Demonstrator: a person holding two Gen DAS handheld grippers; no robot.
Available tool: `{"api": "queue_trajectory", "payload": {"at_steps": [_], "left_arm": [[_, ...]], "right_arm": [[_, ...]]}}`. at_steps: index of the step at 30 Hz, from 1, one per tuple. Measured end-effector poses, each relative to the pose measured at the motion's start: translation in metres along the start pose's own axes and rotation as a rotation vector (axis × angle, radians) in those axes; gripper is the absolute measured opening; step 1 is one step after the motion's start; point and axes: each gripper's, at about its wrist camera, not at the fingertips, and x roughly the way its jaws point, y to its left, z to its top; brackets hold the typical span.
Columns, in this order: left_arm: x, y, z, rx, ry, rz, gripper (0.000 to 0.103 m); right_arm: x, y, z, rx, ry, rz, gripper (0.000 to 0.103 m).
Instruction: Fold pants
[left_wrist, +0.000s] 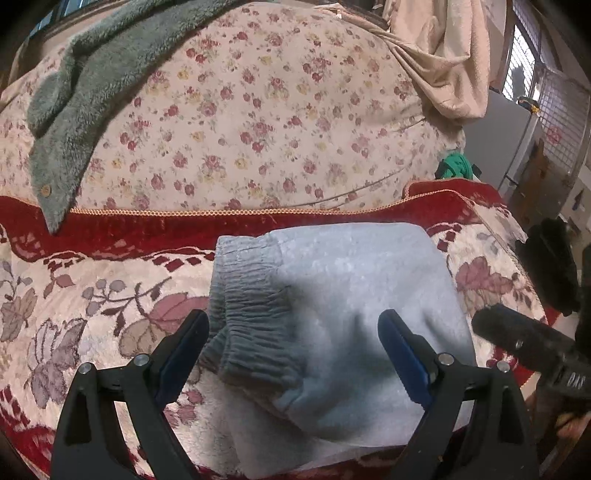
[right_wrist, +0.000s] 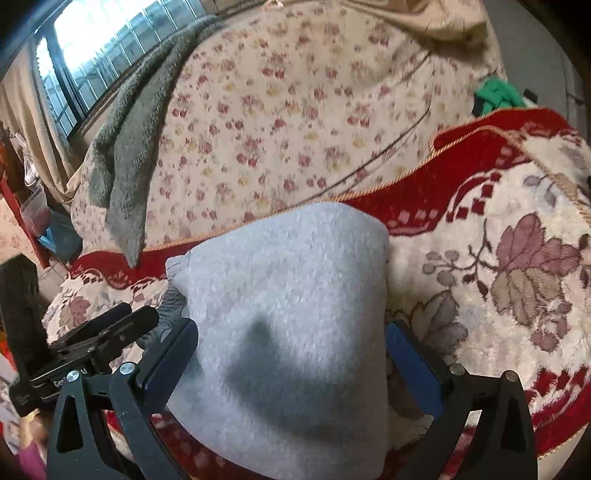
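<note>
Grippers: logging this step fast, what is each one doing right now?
Left gripper: open, holding nothing, above the folded grey pants.
Right gripper: open, holding nothing, above the same pants.

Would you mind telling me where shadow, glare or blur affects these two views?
Left wrist: dark shadow across the pants near the waistband. Right wrist: window blown out, floral quilt softly blurred, shadow patch on the pants. Both bow outward, fisheye.

Pants (left_wrist: 332, 314): grey fleece, matt, fuzzy; ribbed elastic waistband (left_wrist: 243, 314). Blanket (left_wrist: 92, 295): plush pile, red border, corded trim. Left gripper (left_wrist: 291, 354): matt black plastic, metal rivets.
</note>
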Motion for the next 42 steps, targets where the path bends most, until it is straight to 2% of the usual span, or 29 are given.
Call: {"api": "queue_trajectory", "payload": {"at_steps": [5, 8, 18, 42], "left_arm": [[-0.001, -0.015, -0.003, 0.049, -0.01, 0.06, 0.093], [0.0, -0.019, -0.007, 0.054, -0.002, 0.051, 0.093], [0.0, -0.02, -0.009, 0.044, -0.004, 0.066, 0.093], [0.007, -0.013, -0.011, 0.036, 0.015, 0.062, 0.093]], "right_arm": [[-0.005, 0.002, -0.009, -0.017, -0.024, -0.033, 0.103], [-0.004, 0.005, -0.014, -0.053, -0.026, -0.068, 0.103], [0.001, 0.008, -0.024, -0.076, -0.006, -0.078, 0.103], [0.01, 0.015, -0.026, -0.072, 0.039, -0.044, 0.103]]}}
